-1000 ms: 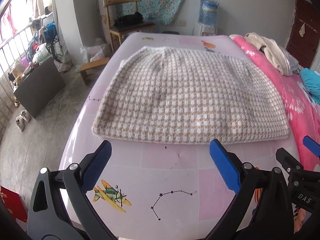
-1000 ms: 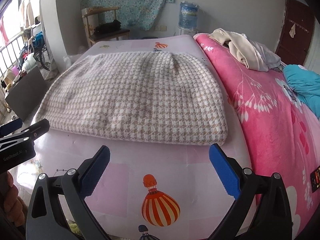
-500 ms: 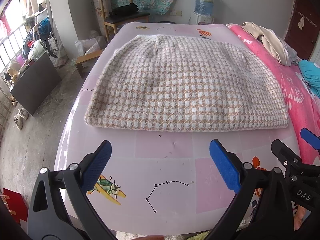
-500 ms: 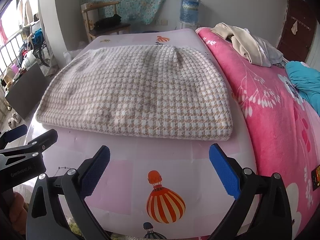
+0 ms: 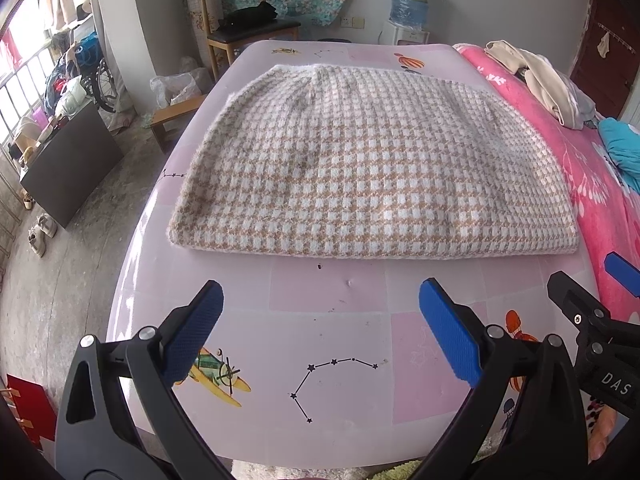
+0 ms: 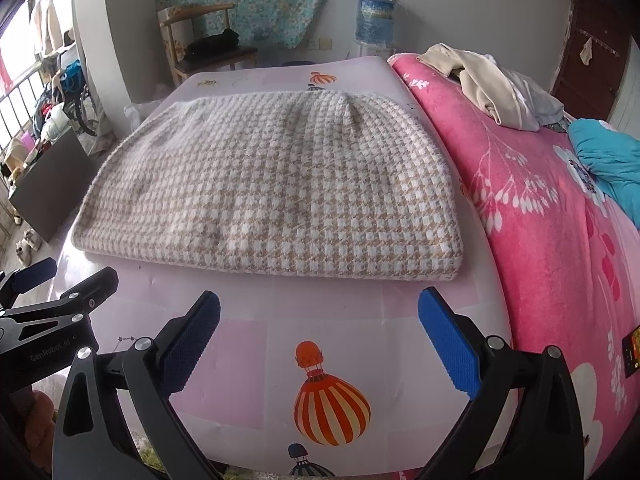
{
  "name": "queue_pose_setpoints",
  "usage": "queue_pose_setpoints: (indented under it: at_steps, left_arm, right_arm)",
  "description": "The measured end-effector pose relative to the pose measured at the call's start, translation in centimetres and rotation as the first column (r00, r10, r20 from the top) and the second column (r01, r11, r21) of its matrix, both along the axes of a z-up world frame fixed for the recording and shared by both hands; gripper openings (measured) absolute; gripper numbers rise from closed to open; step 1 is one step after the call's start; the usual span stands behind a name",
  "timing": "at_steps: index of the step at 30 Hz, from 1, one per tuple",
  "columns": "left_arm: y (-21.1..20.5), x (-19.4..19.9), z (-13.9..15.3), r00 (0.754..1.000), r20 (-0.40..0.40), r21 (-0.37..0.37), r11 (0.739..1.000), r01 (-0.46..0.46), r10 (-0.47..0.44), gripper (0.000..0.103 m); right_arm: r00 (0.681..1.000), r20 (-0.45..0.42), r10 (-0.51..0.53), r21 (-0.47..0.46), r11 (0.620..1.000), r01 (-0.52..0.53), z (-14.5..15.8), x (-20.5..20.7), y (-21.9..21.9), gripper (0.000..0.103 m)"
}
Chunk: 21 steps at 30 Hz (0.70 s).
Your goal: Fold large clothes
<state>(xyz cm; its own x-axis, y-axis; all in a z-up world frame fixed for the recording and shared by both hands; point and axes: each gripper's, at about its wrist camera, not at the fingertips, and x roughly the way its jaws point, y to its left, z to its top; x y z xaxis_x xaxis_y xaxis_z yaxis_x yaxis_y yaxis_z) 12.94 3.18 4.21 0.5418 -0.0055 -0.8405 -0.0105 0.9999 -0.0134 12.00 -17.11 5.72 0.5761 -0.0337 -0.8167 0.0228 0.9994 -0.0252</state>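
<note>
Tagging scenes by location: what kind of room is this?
Likely a lived-in bedroom: a bed with a pink blanket, a wooden chair by the wall, and a water jug on a dispenser. The folded garment lies on the bed.

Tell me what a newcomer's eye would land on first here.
The beige-and-white houndstooth knitted garment, folded flat in the middle of the pale pink cartoon-print mat. Next, the bright pink floral blanket along its right side. In front, the left gripper and right gripper hover open, holding nothing.
</note>
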Motion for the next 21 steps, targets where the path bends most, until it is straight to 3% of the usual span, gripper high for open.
queue_pose_setpoints:
  at_steps: [21]
  left_arm:
    - [-0.42, 0.16, -0.17, 1.000, -0.011, 0.001, 1.000, 0.003, -0.003, 0.095]
  right_arm:
    - [1.000, -0.028, 0.000, -0.006, 1.000, -0.001, -0.69, 0.40, 0.00, 0.097]
